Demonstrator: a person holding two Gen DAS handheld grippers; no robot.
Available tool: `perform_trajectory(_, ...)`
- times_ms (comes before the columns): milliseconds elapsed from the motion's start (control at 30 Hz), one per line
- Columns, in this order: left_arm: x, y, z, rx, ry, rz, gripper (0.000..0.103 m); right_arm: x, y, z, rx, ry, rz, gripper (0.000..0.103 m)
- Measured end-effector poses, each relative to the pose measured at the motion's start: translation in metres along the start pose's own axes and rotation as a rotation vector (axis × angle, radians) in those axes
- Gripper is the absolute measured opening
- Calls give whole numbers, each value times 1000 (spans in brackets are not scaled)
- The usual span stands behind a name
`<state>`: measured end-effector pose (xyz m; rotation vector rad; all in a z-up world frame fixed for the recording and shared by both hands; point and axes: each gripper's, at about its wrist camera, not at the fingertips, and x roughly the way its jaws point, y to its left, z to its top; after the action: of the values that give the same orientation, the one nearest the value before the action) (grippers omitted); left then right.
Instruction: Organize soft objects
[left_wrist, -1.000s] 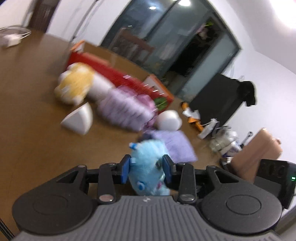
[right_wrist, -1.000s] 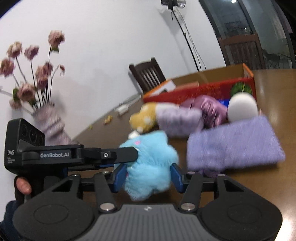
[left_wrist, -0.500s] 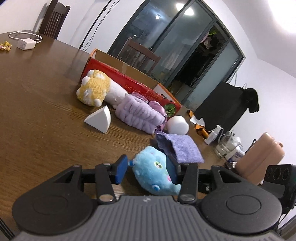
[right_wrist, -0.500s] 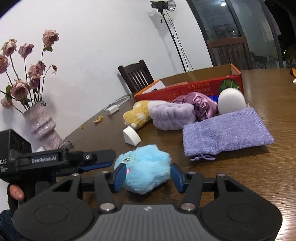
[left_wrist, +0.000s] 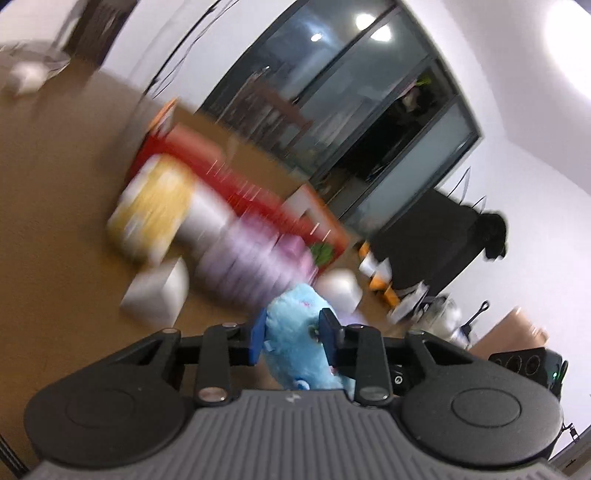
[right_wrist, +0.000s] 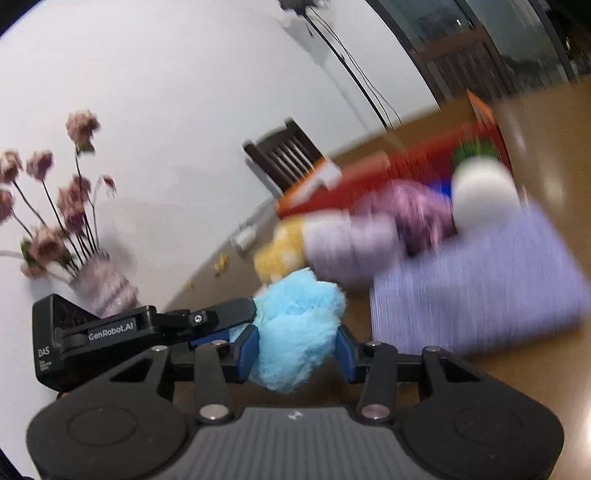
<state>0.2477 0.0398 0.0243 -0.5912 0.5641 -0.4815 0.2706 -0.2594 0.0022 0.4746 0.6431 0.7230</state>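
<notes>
A fluffy light-blue plush toy (left_wrist: 295, 338) sits between the blue pads of my left gripper (left_wrist: 292, 338), which is shut on it. The same toy (right_wrist: 295, 328) fills the gap of my right gripper (right_wrist: 297, 350), which is also shut on it. Both hold it above the wooden table (left_wrist: 55, 236). Beyond lie a yellow plush (left_wrist: 155, 206), a lilac fluffy headband (left_wrist: 243, 266), a white ball (right_wrist: 484, 195), a white wedge (left_wrist: 159, 291) and a purple pouch (right_wrist: 476, 291). Both views are motion-blurred.
A red cardboard box (left_wrist: 236, 188) stands open behind the soft things. A vase of dried pink flowers (right_wrist: 99, 284) stands at the table's left edge in the right wrist view. A dark chair (right_wrist: 288, 151) stands by the wall. A white charger (left_wrist: 22, 77) lies far left.
The blue plush, resting low on the table between open pads half a second ago, is now squeezed by both grippers and lifted. Both views tilt and blur with the motion.
</notes>
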Motion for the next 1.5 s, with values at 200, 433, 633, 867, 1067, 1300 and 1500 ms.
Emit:
perform_trajectory(200, 96, -25, 123, 56, -3, -43, 31, 22, -22, 127, -145, -51, -58, 43)
perform_trajectory(433, 258, -5, 202, -31, 124, 62, 30, 101, -104, 246, -118, 11, -248, 43)
perform_trajectory(633, 343, 17, 210, -22, 220, 190, 39, 161, -154, 272, -109, 65, -422, 46)
perform_trajectory(867, 324, -1, 211, 54, 195, 204, 46, 168, -135, 264, -274, 71, -541, 44)
perform_trajectory(1067, 236, -46, 225, 239, 101, 229, 69, 110, -89, 277, -315, -31, -501, 54)
perform_trajectory(1300, 116, -85, 190, 475, -97, 343, 96, 33, -26, 252, -429, -144, -490, 71)
perform_trajectory(1500, 39, -93, 125, 568, -195, 374, 102, -23, 12, 189, -514, -229, -472, 80)
